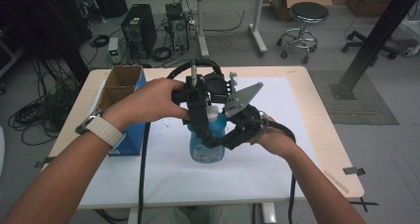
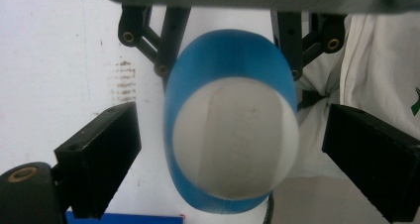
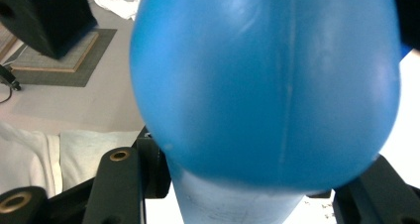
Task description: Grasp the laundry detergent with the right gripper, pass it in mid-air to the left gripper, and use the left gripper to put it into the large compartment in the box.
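The high view looks forward and down over the worktop [image 1: 317, 135]. Both gripper views sit very close to the blue bottle [image 1: 205, 140], the thing all three views share.

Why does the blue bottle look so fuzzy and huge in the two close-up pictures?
In the right gripper view the bottle sits right against the lens, so it is out of focus and soft-edged. In the left gripper view its white cap is blurred too, while the black jaws look sharper. The high view is dim but evenly lit, and the bottle appears clear there.

1 blue bottle [image 1: 207, 143], 1 cardboard box [image 1: 120, 87], 2 grippers.
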### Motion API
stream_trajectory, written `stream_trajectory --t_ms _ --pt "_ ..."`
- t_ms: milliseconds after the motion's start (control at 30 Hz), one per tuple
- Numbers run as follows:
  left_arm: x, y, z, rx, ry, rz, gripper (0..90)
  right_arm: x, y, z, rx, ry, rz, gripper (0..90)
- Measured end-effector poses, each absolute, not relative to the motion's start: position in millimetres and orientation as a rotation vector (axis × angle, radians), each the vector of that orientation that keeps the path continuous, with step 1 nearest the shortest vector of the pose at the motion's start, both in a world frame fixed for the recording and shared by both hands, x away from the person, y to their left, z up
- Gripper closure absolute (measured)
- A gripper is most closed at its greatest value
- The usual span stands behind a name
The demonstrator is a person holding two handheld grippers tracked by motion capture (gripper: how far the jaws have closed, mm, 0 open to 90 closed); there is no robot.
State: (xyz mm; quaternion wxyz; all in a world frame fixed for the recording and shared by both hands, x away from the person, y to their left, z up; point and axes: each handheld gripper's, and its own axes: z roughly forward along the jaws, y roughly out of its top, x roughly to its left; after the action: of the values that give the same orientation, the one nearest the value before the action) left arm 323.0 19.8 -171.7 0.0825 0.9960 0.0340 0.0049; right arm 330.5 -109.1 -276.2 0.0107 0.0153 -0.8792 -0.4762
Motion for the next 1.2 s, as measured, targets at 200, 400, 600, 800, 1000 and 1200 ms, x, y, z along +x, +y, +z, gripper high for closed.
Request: stream_trajectory --t_ms 200,400,600,800,1000,1200 --pt "324.0 16.2 -174.6 2.984 0.089 0.002 13.2 330.5 -111.4 -275.1 0.049 -2.752 -1.497 44.2" --pt "323.6 13.8 -177.6 2.989 0.077 -0.005 16.6 330.1 -112.2 -273.8 0.058 -2.756 -1.502 44.2" --pt "323.5 13.9 -178.4 2.987 0.072 -0.006 20.4 329.8 -112.5 -273.1 0.058 -2.754 -1.499 44.2" --pt "322.6 14.6 -178.5 2.981 0.068 -0.012 24.2 329.5 -112.3 -273.5 0.059 -2.756 -1.492 44.2" --pt "321.9 14.5 -178.6 2.977 0.061 -0.016 26.8 329.4 -112.5 -273.8 0.058 -2.756 -1.492 44.1" --pt "322.1 14.8 -178.5 2.979 0.052 -0.015 28.9 329.1 -112.4 -274.2 0.061 -2.757 -1.488 44.2"
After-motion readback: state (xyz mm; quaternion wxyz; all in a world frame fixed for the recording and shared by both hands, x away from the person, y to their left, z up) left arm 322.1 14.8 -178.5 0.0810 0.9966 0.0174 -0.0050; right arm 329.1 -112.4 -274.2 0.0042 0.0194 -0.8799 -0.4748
